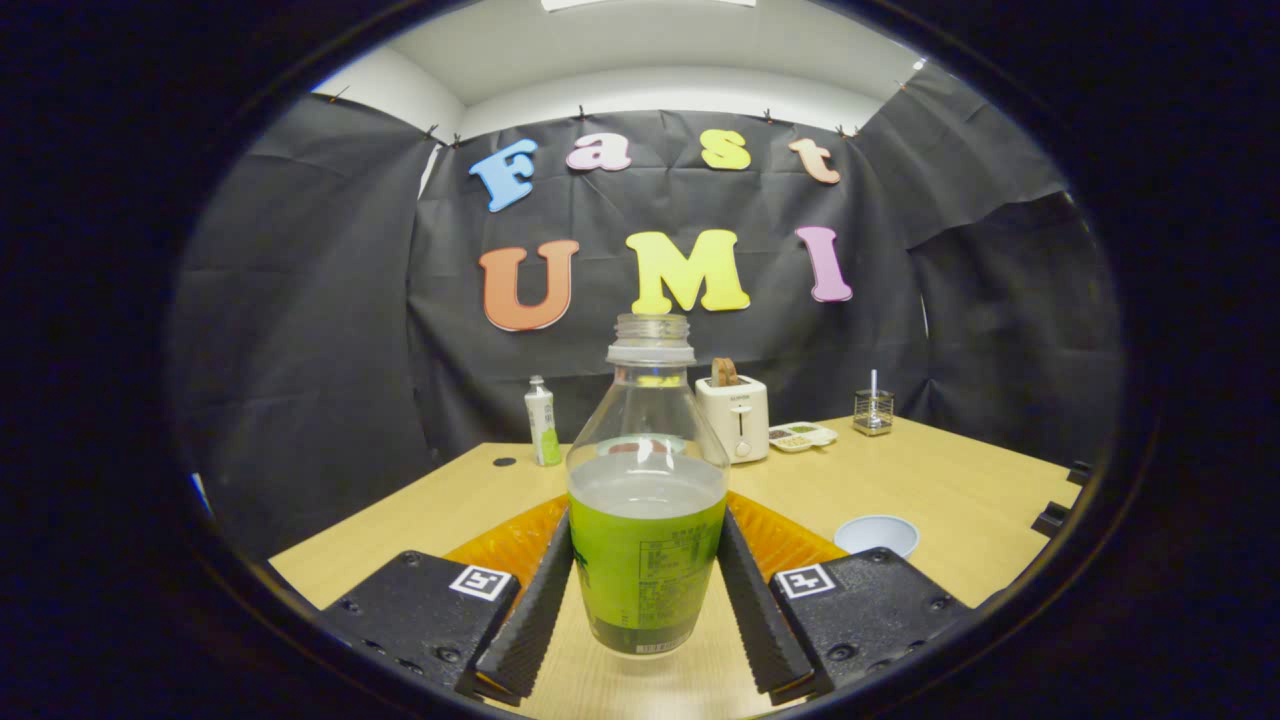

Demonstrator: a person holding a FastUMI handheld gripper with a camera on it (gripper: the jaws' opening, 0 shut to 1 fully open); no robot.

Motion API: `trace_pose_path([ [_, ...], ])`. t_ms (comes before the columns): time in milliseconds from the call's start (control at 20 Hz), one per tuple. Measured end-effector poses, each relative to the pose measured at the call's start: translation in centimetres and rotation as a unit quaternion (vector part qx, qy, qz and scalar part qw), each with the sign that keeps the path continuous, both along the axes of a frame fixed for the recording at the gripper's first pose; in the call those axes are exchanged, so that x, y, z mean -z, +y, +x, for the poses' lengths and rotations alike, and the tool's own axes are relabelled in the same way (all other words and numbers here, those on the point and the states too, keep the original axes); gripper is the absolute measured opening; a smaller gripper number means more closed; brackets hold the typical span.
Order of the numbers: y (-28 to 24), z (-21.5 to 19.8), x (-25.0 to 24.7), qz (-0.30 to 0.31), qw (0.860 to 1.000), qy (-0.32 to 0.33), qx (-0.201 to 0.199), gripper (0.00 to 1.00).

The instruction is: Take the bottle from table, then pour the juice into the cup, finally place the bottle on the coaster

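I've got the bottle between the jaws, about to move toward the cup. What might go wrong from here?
1. The bottle has no cap on, so a tilt on the way would likely spill juice before it is over the cup.
2. The gripper presses only on the label-wrapped lower body; tipped to pour, the bottle might slip or turn.
3. The cup is low and off to the right on the table; a poor aim may miss it.

The gripper (pixel 646 560) is pointing forward, level over the table. Its two fingers (pixel 530 610) are standing close on the left and right sides of the upright bottle (pixel 646 500), both pressing against its lower part and clamping it between them.
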State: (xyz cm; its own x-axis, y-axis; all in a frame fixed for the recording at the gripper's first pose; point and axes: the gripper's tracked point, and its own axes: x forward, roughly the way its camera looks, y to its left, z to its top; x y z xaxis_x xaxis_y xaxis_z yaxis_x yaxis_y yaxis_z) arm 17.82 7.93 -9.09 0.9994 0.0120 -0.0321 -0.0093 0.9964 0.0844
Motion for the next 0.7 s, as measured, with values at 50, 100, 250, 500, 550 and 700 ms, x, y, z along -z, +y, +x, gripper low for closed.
trace_pose_path([
  [50,-0.1,-0.2,-0.5,0.014,1.000,-0.001,-0.004,0.81],
  [100,-0.1,-0.3,-0.9,0.030,1.000,-0.001,-0.006,0.81],
  [250,-0.2,-0.4,-1.5,0.081,0.997,0.005,-0.015,0.81],
  [500,1.1,0.5,-1.8,0.171,0.983,0.017,-0.063,0.81],
  [550,1.1,0.8,-2.0,0.191,0.979,0.016,-0.068,0.81],
  [700,1.2,1.4,-1.9,0.255,0.963,0.018,-0.082,0.81],
])
